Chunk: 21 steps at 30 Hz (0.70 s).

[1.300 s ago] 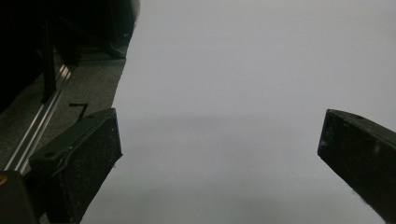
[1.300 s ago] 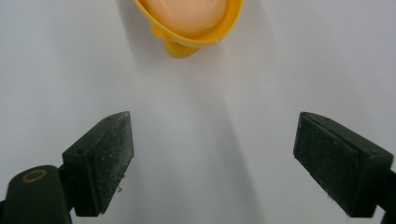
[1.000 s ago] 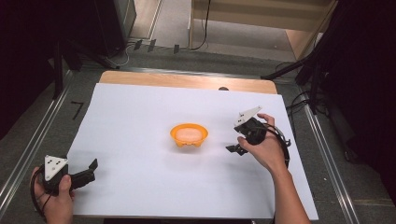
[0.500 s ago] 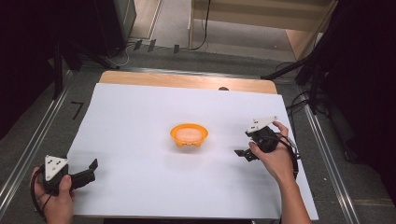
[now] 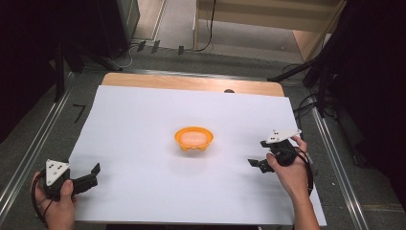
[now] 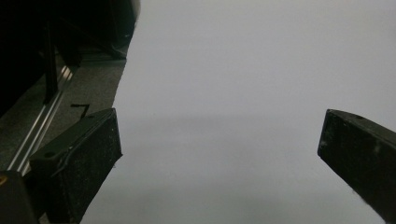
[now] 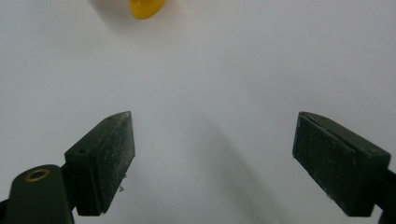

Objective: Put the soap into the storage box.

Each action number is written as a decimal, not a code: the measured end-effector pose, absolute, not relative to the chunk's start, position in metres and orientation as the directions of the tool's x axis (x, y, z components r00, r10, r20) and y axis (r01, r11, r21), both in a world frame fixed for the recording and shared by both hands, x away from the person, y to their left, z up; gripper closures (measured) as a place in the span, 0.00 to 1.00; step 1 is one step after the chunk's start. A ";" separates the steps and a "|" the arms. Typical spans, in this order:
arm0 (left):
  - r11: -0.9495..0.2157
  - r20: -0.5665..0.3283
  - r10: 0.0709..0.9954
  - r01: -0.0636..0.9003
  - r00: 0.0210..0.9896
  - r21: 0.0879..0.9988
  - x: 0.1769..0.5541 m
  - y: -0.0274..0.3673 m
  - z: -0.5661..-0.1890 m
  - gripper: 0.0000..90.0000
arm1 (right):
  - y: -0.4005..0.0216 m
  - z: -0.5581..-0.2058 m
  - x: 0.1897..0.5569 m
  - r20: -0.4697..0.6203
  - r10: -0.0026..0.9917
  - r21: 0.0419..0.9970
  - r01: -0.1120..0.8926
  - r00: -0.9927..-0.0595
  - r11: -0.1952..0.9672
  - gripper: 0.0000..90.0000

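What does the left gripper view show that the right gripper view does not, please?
Left gripper view: the sheet's edge, with grey floor and a metal rail beyond it. Right gripper view: part of the orange bowl at the top. Both: the white sheet beneath a pair of black jaws standing wide apart, nothing between them.

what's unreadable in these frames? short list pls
- Orange bowl contents: high view, too small; something pale inside, can't tell what.
- Same bowl in the right gripper view: cut off by the top edge.
- Dark spot at the table's far edge: high view, too small to identify.
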<state>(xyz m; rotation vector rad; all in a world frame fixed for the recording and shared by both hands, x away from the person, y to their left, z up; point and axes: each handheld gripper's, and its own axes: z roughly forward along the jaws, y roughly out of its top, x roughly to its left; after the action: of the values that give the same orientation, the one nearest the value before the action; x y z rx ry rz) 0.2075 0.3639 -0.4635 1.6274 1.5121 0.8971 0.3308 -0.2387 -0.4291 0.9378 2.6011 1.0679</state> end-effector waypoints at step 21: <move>-0.053 0.022 0.997 0.491 0.068 0.870 0.207 0.363 -0.463 0.00 | -0.296 -0.453 0.292 0.128 0.721 0.757 0.536 -0.681 0.372 0.15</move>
<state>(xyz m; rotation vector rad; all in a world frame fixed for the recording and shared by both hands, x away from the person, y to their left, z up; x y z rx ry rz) 0.2075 0.3631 -0.4634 1.6365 1.5091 0.9031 0.2922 -0.2962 -0.4529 1.1242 2.4075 1.1991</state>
